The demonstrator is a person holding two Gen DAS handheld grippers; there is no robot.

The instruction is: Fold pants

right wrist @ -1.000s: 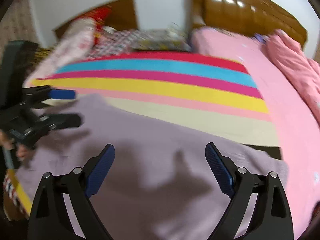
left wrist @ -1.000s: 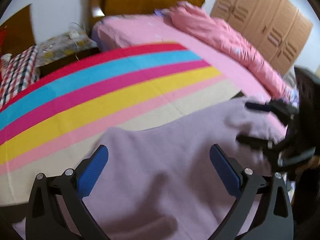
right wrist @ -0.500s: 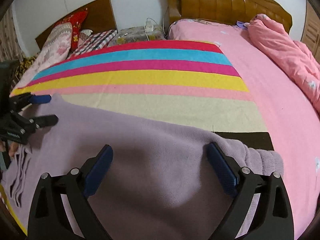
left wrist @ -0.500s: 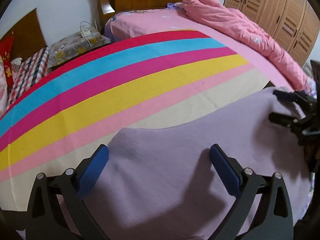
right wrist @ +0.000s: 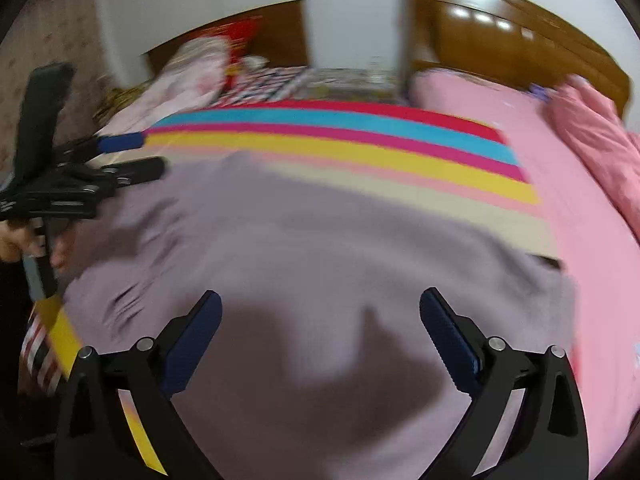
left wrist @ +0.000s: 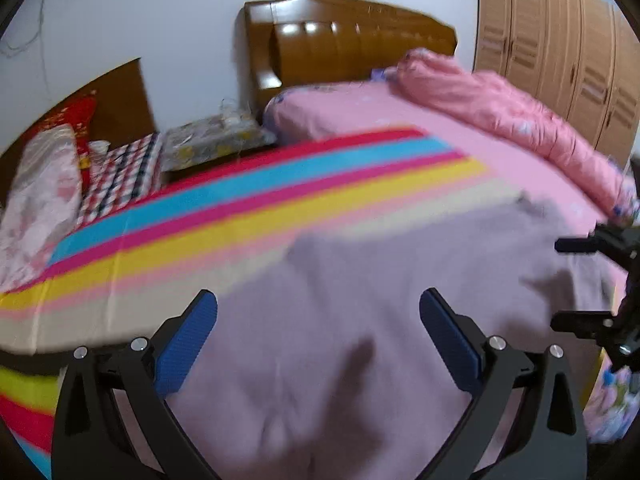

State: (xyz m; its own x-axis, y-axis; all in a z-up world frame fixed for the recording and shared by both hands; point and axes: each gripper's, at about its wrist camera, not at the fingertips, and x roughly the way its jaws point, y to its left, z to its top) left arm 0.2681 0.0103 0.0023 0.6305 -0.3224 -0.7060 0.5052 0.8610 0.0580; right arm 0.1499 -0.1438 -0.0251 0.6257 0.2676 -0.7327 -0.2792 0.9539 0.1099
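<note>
Lilac pants (left wrist: 360,320) lie spread flat on the striped blanket (left wrist: 240,216), both grippers above them.

The left gripper (left wrist: 318,332) hangs over the pants with its jaws wide apart, holding nothing; the right gripper (right wrist: 320,332) is likewise spread wide and empty. Each shows at the edge of the other's view, over opposite ends of the pants. Both views are blurred.

- Left gripper (left wrist: 318,334): jaws spread wide, nothing between them, poised above the pants (left wrist: 360,300).
- Right gripper (right wrist: 320,334): likewise spread wide, above the pants.
</note>
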